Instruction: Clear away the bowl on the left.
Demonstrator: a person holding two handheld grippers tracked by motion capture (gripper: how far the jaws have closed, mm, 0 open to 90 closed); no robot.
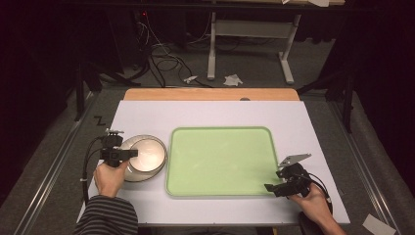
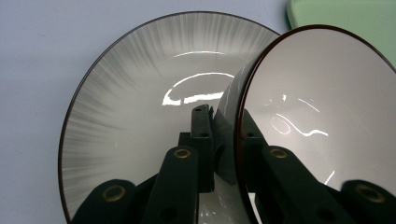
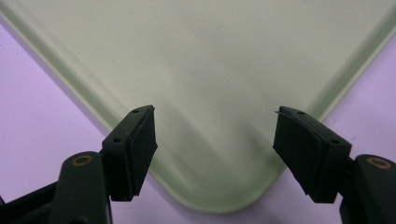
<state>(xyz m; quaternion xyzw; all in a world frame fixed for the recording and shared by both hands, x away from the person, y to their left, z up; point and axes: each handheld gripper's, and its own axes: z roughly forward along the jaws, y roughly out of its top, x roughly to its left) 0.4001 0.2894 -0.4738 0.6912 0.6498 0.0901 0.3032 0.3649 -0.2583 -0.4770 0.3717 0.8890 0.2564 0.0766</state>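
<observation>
At the left of the white table [image 1: 147, 115], the left gripper [image 2: 223, 140] is clamped on the rim of a small bowl [image 2: 322, 121], lifting it tilted on edge above a larger streaked bowl [image 2: 135, 107] that rests just beside the green tray [image 1: 220, 159]. The tray lies flat at the table's centre. At the right, the right gripper [image 3: 215, 149] hovers over the tray's near right corner, its 2 jaws spread wide apart with nothing between them.
</observation>
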